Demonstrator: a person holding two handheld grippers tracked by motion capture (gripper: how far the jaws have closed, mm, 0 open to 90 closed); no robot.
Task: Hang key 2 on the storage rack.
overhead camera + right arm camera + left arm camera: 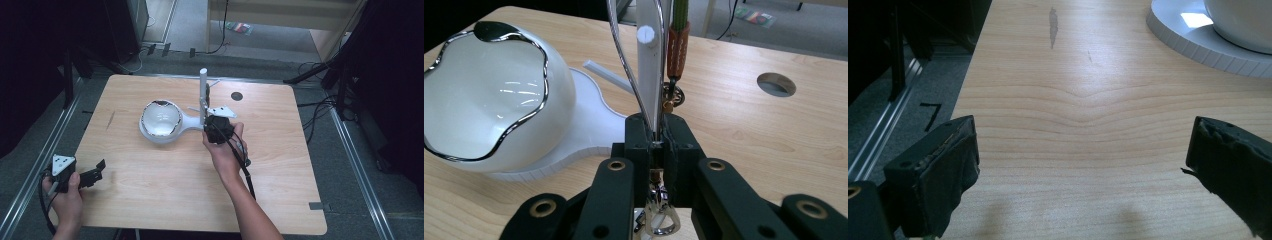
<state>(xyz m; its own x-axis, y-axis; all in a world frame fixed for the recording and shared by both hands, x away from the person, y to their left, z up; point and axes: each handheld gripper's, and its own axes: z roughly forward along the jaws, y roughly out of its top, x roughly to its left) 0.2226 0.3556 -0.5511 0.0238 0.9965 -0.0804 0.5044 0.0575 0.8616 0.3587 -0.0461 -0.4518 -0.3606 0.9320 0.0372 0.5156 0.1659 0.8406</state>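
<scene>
A thin silver metal loop [624, 65] is being pinched between the closed jaws of the right gripper [657, 145], in front of a white upright post [647, 60]. A white bowl [489, 100] with a wavy silver rim is being carried on the white base [589, 130] at left, on the wooden table [749, 135].

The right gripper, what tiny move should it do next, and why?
Probably lift slightly: the right gripper is shut on a thin metal loop beside the white post, near the bowl. The left gripper waits open.

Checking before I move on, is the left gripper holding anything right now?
No, the left gripper has its jaws spread wide over bare table.
</scene>
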